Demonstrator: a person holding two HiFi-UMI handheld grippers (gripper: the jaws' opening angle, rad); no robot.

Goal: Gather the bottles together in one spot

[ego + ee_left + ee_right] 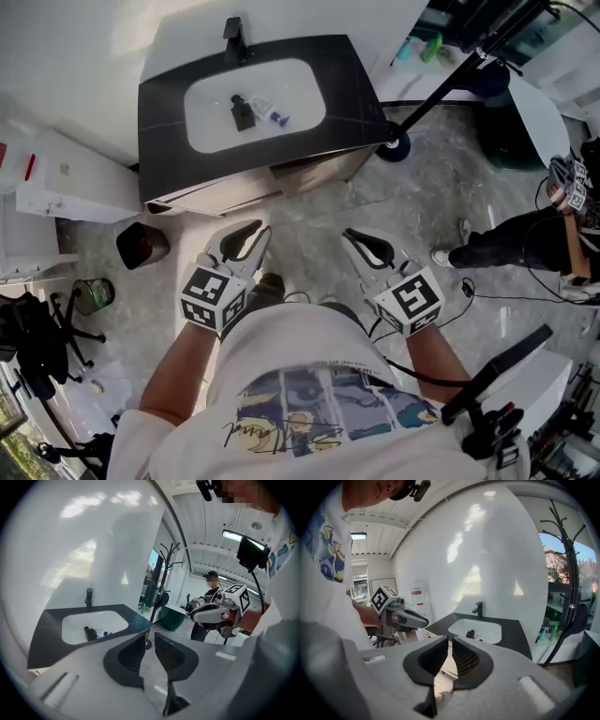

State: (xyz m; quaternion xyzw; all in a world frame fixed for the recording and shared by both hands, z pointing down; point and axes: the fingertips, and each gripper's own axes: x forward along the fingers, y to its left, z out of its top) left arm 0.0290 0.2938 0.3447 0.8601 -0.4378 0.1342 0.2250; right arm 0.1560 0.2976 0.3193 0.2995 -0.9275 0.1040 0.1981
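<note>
Both my claws hang well short of the sink (211,131), so nothing is in hand yet. The left claw (150,634) is released, its jaws a little apart with only floor showing between them. The right claw (450,639) is clenched to a sliver, and it is empty too.

The main risk, I judge, is the white bowl itself. The dark bottle (243,112) and the clear bottle with a blue cap (272,114) lie in it just beside each other, perhaps touching. A reach for one could shove the other, and the clear one, lying on its side, could roll along the curved bottom. Neither claw is spread enough to straddle a bottle. If I go in like this, the tips would push a bottle instead of taking it. The black tap (232,39) stands at the back edge of the table (164,141) and could catch a claw that comes in too deep. The wheeled stand foot (394,145) by the table's corner could trip me as I step up.

As for containers, the sink holds just those two bottles, and I see no water in it. A dark bin (142,246) sits on the floor at the table's left, and I cannot tell its contents. More small bottles, teal and green (417,47), stand on a ledge beyond the table.
</note>
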